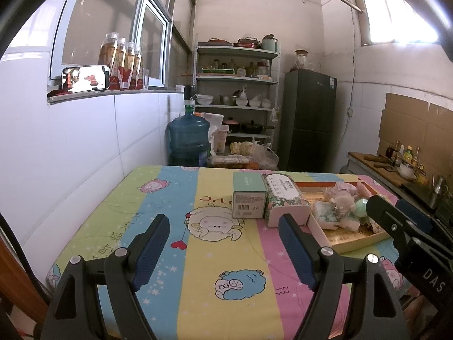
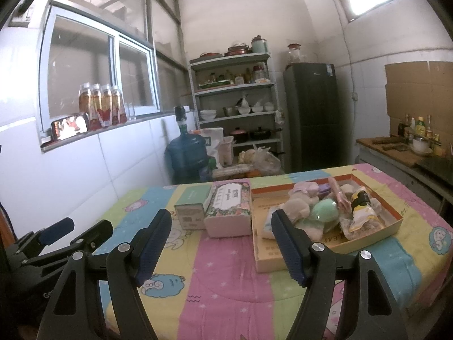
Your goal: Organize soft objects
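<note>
Both grippers hang above the near side of the bench (image 2: 226, 277), fingers spread wide and holding nothing: the left gripper (image 1: 223, 252) over the yellow stripe, the right gripper (image 2: 220, 243) nearer the tray (image 2: 395, 221). The soft things lie heaped in that tray: a plush toy (image 2: 297, 211), a green ball (image 2: 325, 211), a yellow packet (image 2: 361, 212) and pale wrapped pieces under them. Just left of the tray stand a tissue pack (image 2: 229, 209) and a box (image 2: 191, 208), touching each other.

This fits two stages: a pile waiting to be sorted, or soft things already gathered into the tray. The pictures do not settle which.

If a pick follows, the pile looks tangled. A grip on the toy's body should hold better than one on a limb. The ball may roll away, so the fingers should straddle its middle. The packet would likely crinkle and slip; a gentle squeeze suits it.
</note>
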A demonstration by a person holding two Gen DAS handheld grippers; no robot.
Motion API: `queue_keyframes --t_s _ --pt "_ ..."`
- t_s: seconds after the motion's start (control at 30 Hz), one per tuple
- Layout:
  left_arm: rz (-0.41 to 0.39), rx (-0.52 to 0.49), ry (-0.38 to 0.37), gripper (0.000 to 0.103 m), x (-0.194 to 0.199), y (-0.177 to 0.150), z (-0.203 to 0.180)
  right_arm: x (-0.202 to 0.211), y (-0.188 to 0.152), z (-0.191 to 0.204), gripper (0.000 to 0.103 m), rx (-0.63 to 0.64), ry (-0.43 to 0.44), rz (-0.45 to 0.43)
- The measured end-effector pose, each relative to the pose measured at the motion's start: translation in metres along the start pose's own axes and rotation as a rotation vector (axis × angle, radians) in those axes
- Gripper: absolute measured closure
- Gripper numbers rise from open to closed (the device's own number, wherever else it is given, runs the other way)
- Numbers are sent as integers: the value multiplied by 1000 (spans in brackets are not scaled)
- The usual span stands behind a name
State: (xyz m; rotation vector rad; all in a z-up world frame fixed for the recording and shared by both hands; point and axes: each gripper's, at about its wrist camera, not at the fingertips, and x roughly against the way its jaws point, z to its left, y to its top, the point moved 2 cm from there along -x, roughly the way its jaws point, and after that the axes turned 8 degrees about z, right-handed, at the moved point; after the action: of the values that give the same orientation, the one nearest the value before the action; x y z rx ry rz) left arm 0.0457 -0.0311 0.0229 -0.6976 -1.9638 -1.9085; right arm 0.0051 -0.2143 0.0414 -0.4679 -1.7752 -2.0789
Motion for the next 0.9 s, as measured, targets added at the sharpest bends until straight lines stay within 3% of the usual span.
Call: queue_keyframes --t_s 0.9 --pt "2 -1 -1 24 0 -2 0 0 -1 1 28 3 0 0"
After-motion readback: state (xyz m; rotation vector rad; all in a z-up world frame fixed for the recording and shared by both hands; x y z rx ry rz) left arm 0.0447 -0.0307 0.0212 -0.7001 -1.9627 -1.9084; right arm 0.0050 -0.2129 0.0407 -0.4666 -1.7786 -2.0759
